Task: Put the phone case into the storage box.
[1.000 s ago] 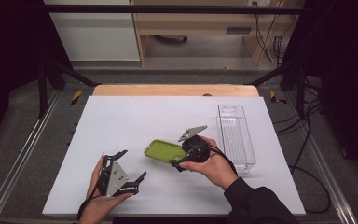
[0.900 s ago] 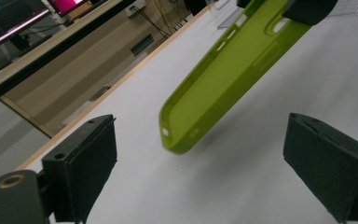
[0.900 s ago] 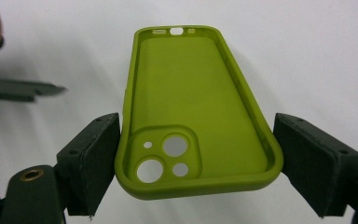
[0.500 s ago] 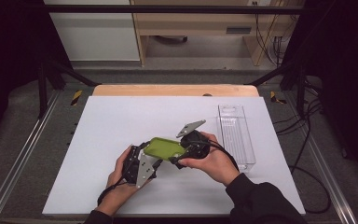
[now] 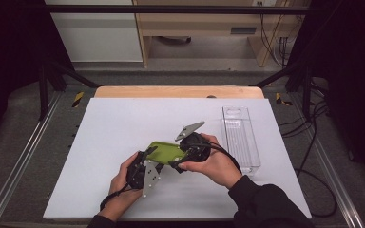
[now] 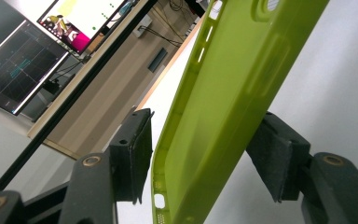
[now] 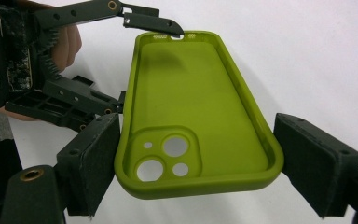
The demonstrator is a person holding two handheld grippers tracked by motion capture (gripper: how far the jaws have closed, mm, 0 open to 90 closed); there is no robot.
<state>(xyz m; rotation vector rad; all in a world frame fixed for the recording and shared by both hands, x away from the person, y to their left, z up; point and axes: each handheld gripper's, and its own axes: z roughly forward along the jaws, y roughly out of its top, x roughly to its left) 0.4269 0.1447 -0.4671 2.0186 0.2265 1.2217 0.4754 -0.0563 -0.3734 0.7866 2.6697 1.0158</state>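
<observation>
White worktop [image 5: 123, 123], clear tray [image 5: 240, 137] at right. Green phone case [image 5: 167, 151] is lifted mid-worktop; right tool [image 7: 198, 163] clamps its camera end. Left tool [image 6: 205, 158] has just been closing on the port end w/ the case between its jaws, one pad touching, other still off. Next: we finish that pinch, then share the load.

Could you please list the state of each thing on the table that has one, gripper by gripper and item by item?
Green phone case: empty, open side up, lifted off the table.
Right gripper: shut on the case's camera end.
Left gripper: jaws just been closing, astride the case's other end, one pad not yet touching.
Clear plastic tray: empty, flat on the table.
</observation>
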